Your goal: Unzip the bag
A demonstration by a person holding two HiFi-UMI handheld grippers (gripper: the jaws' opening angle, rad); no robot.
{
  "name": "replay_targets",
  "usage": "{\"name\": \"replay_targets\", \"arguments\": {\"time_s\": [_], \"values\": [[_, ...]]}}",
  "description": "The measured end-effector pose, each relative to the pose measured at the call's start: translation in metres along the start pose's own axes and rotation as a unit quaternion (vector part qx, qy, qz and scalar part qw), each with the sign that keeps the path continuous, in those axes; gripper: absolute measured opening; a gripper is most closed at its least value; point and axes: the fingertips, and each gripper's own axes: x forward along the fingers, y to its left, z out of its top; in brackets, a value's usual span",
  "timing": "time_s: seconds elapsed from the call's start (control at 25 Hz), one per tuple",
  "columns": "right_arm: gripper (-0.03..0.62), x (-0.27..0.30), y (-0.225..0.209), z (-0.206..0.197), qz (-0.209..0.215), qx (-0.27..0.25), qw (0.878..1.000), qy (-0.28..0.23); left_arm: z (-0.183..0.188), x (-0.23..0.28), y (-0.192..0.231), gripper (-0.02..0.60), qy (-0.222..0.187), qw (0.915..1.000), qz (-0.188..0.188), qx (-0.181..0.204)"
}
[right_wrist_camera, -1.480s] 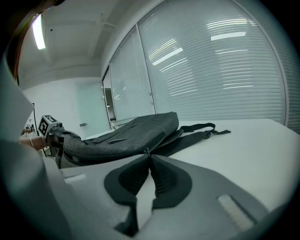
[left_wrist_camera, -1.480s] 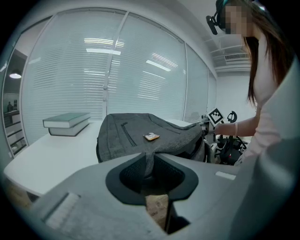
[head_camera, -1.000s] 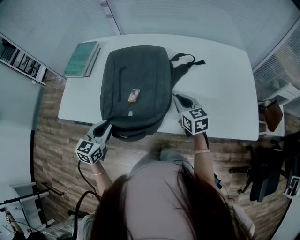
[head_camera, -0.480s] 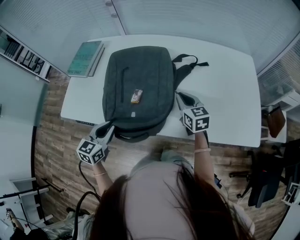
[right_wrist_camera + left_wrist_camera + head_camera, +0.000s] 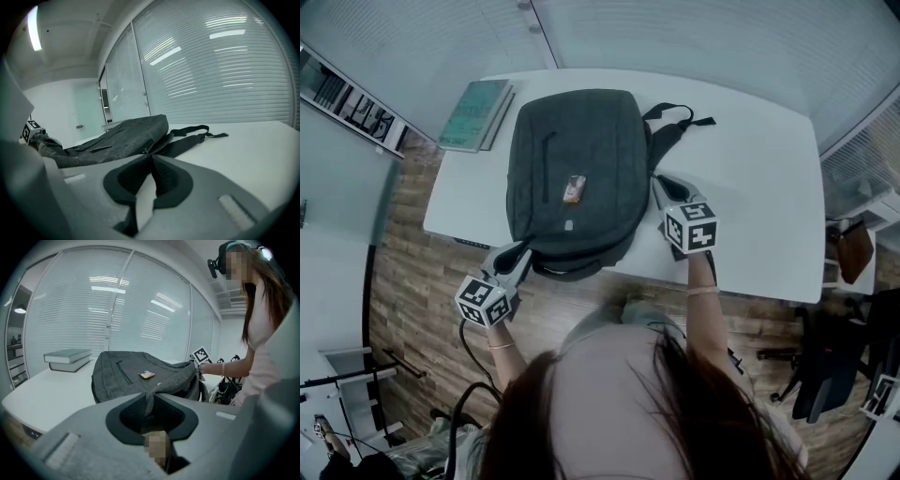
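Unzipping in hand: the left gripper (image 5: 517,255) pinches the backpack (image 5: 577,150) fabric taut. The right gripper (image 5: 661,185), jaws just eased slightly wider, apparently nips the zipper pull (image 5: 146,151), which next needs drawing along the side.

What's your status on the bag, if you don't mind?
Left gripper shut on backpack corner fabric. Right gripper jaws just eased wider, tips on zipper pull at backpack's side. Book sits clear.

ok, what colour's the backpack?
The backpack is dark grey heathered fabric, with black straps; clearest in the head view.
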Motion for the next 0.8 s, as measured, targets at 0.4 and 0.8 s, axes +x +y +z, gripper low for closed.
{"name": "replay_targets", "arguments": {"time_s": [0.4, 0.8], "values": [[0.017, 0.016, -0.002, 0.005, 0.032, -0.008, 0.999, 0.015, 0.002, 0.007, -0.001, 0.061, -0.022, 0.9992, 0.032, -0.014], [0.012, 0.014, 0.0, 0.005, 0.041, -0.004, 0.999, 0.015, 0.006, 0.009, -0.003, 0.064, -0.036, 0.9967, 0.068, -0.026]]}}
